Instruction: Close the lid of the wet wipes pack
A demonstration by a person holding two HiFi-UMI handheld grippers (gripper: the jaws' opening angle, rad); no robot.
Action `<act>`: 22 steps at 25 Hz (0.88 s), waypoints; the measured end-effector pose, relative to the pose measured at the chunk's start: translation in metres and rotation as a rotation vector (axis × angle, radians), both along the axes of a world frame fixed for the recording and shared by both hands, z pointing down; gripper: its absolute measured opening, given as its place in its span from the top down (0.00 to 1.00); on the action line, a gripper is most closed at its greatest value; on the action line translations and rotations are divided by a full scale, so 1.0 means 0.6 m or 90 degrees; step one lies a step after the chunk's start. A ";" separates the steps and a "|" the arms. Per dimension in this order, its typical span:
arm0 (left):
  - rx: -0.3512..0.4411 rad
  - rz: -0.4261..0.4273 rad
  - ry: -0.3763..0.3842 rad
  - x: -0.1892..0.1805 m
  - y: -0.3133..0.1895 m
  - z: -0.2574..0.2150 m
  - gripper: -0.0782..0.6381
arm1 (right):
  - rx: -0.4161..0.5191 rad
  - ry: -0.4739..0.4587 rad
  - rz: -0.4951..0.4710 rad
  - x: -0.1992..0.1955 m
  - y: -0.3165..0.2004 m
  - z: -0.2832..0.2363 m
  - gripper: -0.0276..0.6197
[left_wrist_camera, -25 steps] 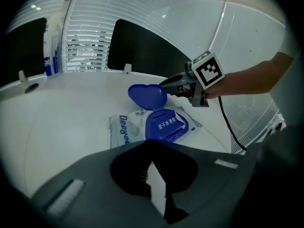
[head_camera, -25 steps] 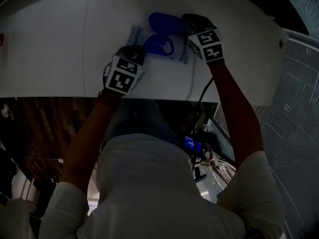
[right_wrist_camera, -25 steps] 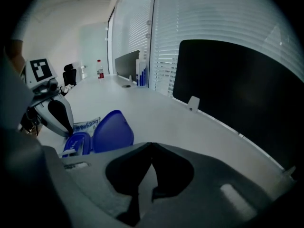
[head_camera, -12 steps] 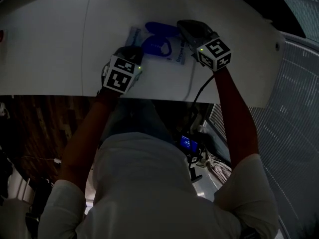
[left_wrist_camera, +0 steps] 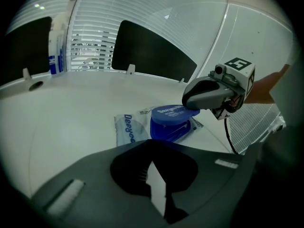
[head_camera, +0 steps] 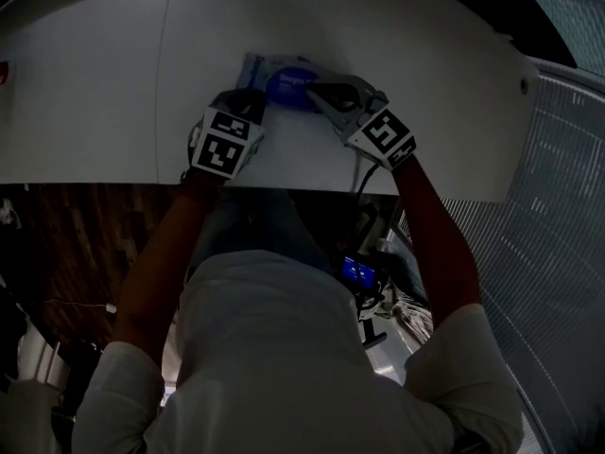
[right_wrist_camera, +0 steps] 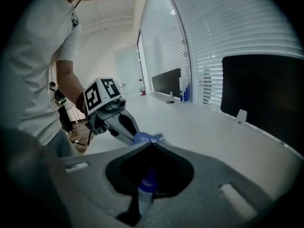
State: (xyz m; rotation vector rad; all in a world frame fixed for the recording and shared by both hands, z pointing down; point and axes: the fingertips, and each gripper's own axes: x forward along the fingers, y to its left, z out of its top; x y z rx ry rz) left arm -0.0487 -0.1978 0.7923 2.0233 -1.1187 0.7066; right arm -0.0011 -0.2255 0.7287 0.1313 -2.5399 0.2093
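Both jaw pairs are together; right gripper (left_wrist_camera: 186, 101) should press part-raised lid (left_wrist_camera: 172, 113) flat, left gripper (head_camera: 250, 101) steadying wipes pack (left_wrist_camera: 127, 130).

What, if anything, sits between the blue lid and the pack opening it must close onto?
Nothing visible: the lid sits slightly ajar over the wet wipes pack, the gap looks empty, and the right gripper rests on it.

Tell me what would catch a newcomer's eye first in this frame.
The round blue plastic lid of the flat wet wipes pack stands out against the white curved table. It looks almost down but not fully shut. The right gripper pinches the lid's edge from above, while the left gripper grips the pack's near end.
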 end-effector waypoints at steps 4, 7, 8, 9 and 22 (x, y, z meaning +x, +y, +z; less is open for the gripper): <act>0.002 -0.003 -0.006 -0.009 -0.002 -0.004 0.89 | 0.022 0.039 -0.023 -0.009 0.025 0.019 0.95; 0.002 -0.005 -0.006 -0.011 -0.001 -0.003 0.89 | 0.046 0.078 -0.035 -0.012 0.035 0.041 0.96; 0.002 -0.005 -0.006 -0.010 0.000 -0.003 0.89 | 0.050 0.088 -0.035 -0.013 0.036 0.047 0.95; 0.002 -0.005 -0.005 -0.009 0.000 -0.003 0.89 | 0.053 0.096 -0.035 -0.014 0.038 0.053 0.95; 0.005 -0.010 0.008 -0.004 0.011 -0.013 0.89 | 0.098 0.182 -0.025 -0.020 0.039 0.094 0.95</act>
